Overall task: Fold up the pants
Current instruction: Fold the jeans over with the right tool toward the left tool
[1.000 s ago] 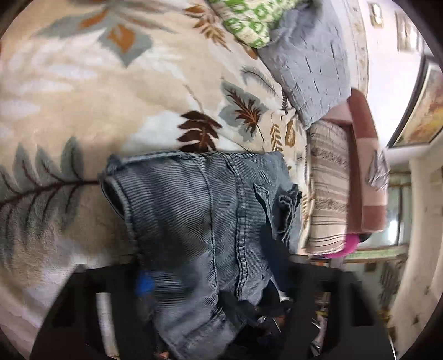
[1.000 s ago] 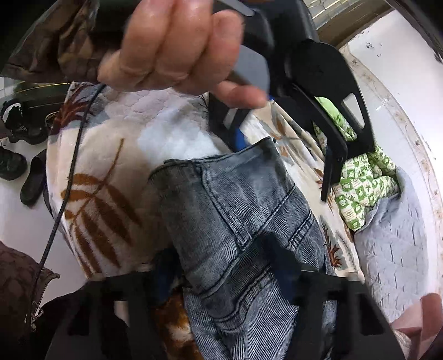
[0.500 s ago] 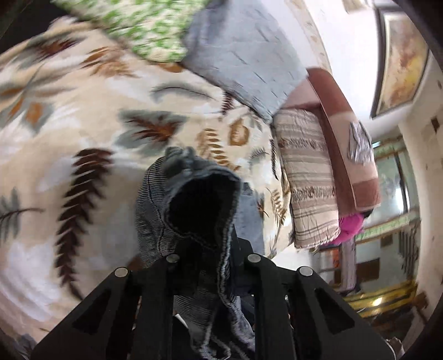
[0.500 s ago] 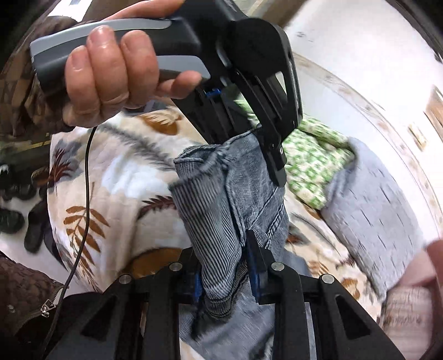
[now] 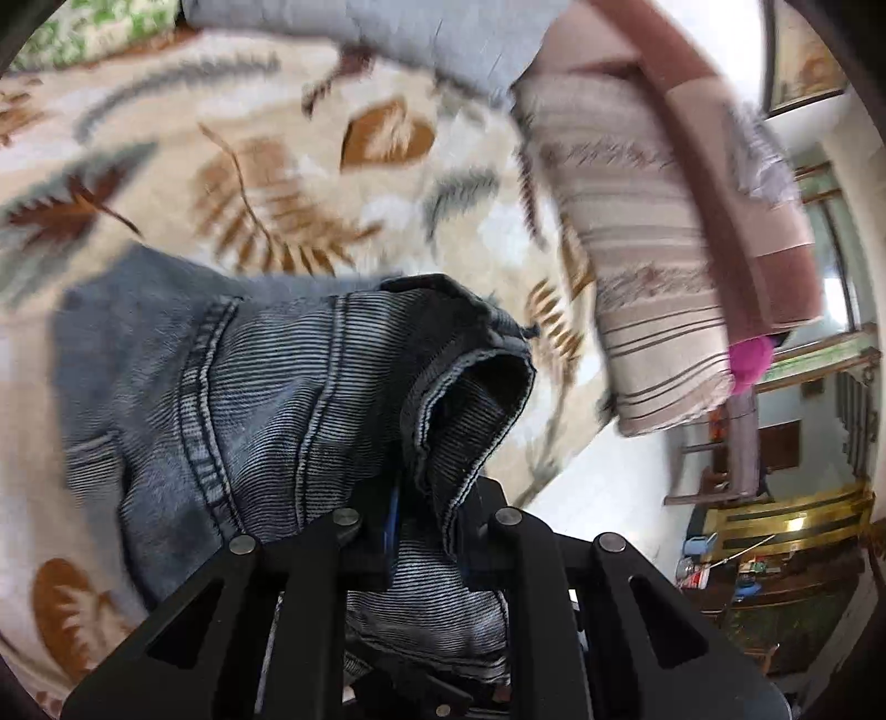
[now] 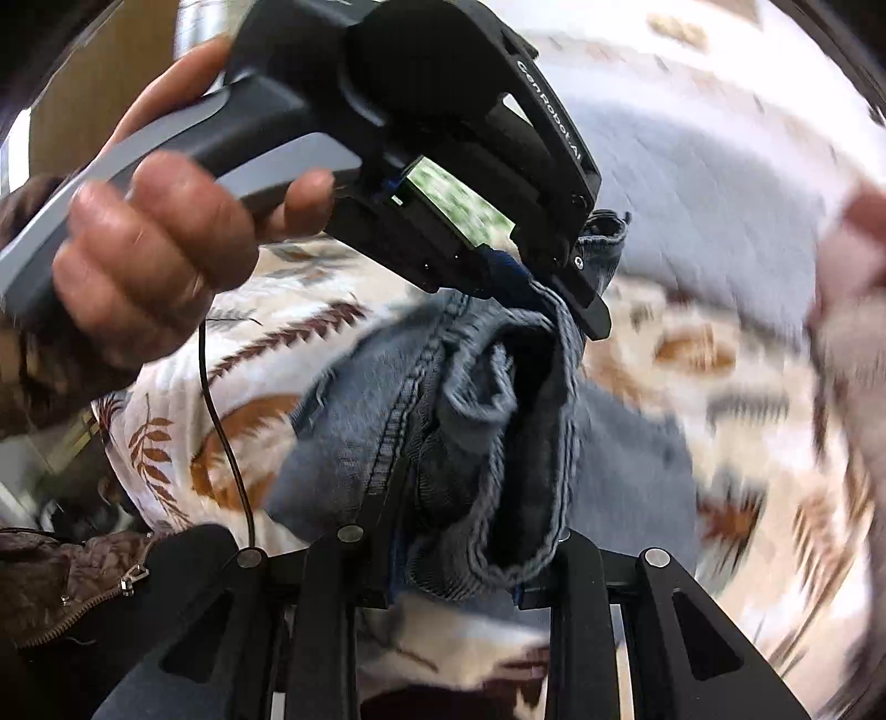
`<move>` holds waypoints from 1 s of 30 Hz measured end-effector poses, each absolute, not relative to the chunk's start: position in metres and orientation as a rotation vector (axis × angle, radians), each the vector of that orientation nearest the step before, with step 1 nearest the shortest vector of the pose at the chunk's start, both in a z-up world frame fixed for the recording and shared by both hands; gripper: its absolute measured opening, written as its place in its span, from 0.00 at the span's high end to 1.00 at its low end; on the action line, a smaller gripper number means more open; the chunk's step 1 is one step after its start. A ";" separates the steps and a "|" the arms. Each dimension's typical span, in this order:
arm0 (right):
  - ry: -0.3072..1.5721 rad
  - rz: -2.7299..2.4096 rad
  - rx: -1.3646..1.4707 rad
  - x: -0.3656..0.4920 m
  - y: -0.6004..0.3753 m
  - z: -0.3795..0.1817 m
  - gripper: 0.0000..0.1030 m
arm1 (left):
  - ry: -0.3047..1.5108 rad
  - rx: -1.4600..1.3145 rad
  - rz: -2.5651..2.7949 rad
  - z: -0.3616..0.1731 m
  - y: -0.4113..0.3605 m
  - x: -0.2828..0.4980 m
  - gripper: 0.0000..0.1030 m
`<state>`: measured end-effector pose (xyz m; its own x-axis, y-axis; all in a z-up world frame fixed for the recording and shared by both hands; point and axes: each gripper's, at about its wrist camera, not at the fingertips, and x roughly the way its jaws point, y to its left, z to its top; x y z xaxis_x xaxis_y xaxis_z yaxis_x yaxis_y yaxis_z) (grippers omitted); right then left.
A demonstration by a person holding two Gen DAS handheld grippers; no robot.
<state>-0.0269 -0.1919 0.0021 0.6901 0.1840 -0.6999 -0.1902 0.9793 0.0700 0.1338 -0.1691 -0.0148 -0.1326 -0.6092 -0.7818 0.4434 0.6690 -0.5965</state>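
The bed (image 5: pixel 166 183), spread with a cream blanket printed in brown and grey leaves, fills both views, with a grey quilt (image 5: pixel 443 39), a green-and-white patterned cloth (image 5: pixel 83 33) and a striped folded blanket (image 5: pixel 637 249) heaped along its far side. Across the middle lie the pants (image 5: pixel 249 387), grey-blue ribbed denim, part resting on the blanket and part lifted. A second ago they lay flatter on the bed with both tongs only set around an edge; now that edge is bunched and raised off the blanket, and the background has swung and blurred, so both hands are carrying the cloth across. I judge this to be a fold in mid-travel, the lifted end being brought over the part that lies flat. The left tongs (image 5: pixel 426 531) have just been closing and now stand nearly together, clamped on a gathered hem of the pants. The right tongs (image 6: pixel 454 570) have narrowed a little too and are clamped on a thicker roll of the denim. In the right wrist view the person's hand (image 6: pixel 144 266) grips the handle of the left tool, whose tips pinch the cloth just above the right tongs, the two grips close beside each other. The only legible writing is "GenRobot.AI", printed in white along the black frame of the left tool (image 6: pixel 548 111).
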 end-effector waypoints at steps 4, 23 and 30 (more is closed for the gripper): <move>0.831 0.224 0.127 -0.031 -0.221 -0.022 0.67 | 1.524 -0.098 -0.837 -0.049 -0.198 0.135 0.88; 0.809 0.347 0.746 -0.059 -0.318 -0.055 0.36 | 1.247 0.353 -0.725 0.002 -0.235 0.089 0.57; 0.776 0.361 0.934 -0.051 -0.329 -0.060 0.28 | 1.235 0.571 -0.855 0.018 -0.237 0.122 0.25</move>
